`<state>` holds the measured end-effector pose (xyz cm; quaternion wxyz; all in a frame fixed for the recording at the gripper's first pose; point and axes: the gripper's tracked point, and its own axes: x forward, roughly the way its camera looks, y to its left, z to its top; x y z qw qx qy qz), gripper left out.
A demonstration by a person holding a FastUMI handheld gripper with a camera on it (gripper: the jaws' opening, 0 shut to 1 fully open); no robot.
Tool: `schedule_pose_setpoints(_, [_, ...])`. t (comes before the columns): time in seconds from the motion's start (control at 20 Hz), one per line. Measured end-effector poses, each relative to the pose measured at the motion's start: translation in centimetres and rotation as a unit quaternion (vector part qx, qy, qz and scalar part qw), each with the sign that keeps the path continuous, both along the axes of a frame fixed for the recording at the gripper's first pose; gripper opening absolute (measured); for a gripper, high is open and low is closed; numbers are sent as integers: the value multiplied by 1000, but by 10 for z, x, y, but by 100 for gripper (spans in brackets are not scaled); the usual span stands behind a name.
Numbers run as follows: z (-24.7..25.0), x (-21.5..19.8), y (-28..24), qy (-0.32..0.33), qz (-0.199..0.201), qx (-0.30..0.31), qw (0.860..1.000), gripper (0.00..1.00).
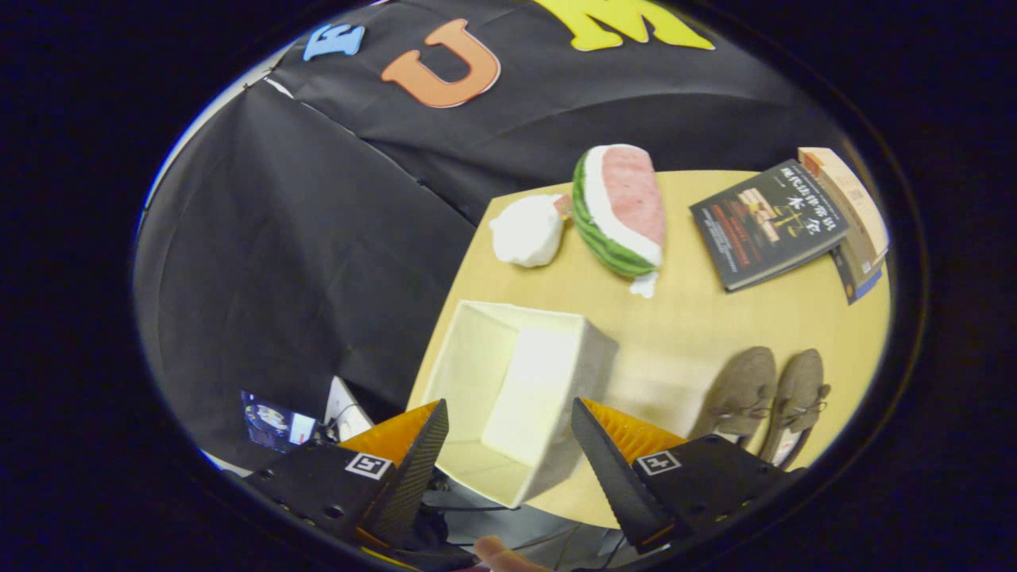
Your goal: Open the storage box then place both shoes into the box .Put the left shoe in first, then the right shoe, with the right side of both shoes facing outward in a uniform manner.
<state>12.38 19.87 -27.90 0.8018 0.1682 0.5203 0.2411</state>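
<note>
jaws stand wide apart, clamped on nothing; our gripper (508, 445) hangs over the open storage box (516, 397), which we see between and just beyond the fingers at lower centre. both shoes (763, 401) lie side by side at lower right, heels partly hidden. farther off, a watermelon plush (620, 210) and books (783, 222).

gripper (508, 413) fingers spread wide, holding nothing, hanging above the storage box (516, 397); box already open, cream inside, on the wooden table (683, 318); pair of brown shoes (767, 401) side by side just right of box; watermelon plush (621, 210), white plush (527, 230), books (794, 222) beyond
</note>
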Motion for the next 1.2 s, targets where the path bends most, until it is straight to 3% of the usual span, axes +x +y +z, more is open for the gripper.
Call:
schedule_pose_setpoints(0.4, [-98,-21,-120,62,-69,-86,992,96])
schedule_pose_setpoints(0.8, [-174,-48,-181,121,-118,-161,972,91])
schedule_pose_setpoints(1.0, [-187,-43,-193,110,-131,-213,962,67])
schedule_pose_setpoints(1.15, [-192,-43,-188,123,-140,-225,956,32])
schedule_pose_setpoints(1.2, [-193,-41,-183,125,-140,-224,956,28])
